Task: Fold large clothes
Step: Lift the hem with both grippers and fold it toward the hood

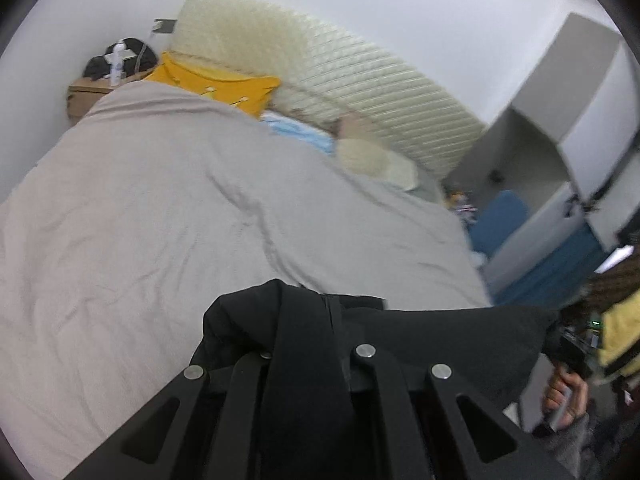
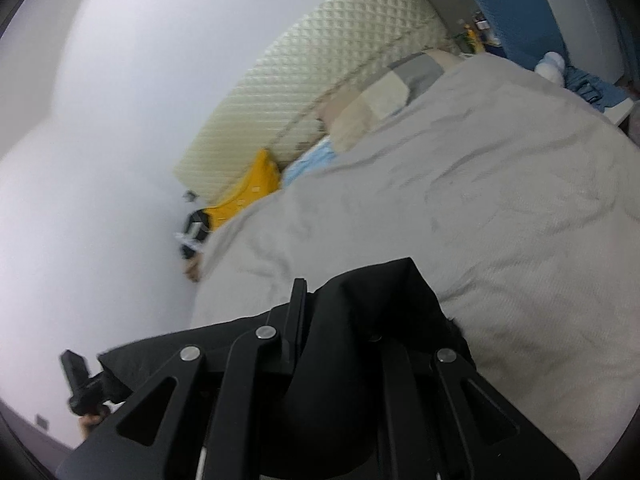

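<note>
Above wide grey bed: black garment stretched airborne, fingers of left gripper and right gripper clamped on it, probably for spreading flat.

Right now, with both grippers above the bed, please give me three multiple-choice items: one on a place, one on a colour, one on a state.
1. Where does the yellow pillow lie?
A. against the headboard
B. on the floor
C. inside the wardrobe

2. What colour is the garment?
A. white
B. black
C. red

3. How does the left gripper stand?
A. wide open, nothing in it
B. shut on the garment
C. resting on the pillow

Answers:
1 A: the yellow pillow leans on the quilted headboard, at the top of the grey bed cover.
2 B: the garment is black in both views.
3 B: the left gripper has cloth pinched between its fingers; the right gripper likewise.
</note>
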Tool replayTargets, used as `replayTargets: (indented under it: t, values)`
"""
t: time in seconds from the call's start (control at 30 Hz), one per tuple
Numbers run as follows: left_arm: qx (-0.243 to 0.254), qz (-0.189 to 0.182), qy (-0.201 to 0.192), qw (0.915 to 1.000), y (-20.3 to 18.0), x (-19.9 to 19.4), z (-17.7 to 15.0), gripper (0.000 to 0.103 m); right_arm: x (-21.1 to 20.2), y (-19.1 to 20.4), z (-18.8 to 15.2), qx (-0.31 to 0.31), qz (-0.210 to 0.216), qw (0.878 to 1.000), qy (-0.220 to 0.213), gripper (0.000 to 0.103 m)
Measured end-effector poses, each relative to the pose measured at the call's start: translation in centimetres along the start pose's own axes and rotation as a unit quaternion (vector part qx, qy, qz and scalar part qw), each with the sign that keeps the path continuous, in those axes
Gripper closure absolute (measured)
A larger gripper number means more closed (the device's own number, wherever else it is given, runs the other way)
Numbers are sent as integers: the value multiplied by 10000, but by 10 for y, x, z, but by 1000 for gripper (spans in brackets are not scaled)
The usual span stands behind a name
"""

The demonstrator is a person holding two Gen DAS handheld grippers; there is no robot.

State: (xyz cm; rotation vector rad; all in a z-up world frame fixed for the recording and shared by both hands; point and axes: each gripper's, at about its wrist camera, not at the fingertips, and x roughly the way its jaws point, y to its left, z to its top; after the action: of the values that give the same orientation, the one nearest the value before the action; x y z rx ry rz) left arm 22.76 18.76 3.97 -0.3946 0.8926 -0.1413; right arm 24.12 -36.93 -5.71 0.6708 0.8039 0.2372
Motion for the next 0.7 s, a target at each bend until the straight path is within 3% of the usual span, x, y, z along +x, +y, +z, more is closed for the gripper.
replayTargets:
  t: [0.23,0.4,0.57,0.7]
  values:
    - [-24,904,294,9955,-5,100,17,94,88,-19,9,-597,-1069,9920,320,91]
    - [204,1394,473,9889,-7,167,10,93,139,-58,9,-353,-1293,9891,605,91]
    - [-69,1447,745,9866,11,220,4,93,179,-87,1,-116,-1324,9869,918,91]
    - [-317,1315,941,9863,25,238,0,93,192,-95,-5,38,-1276,9865,1025,91]
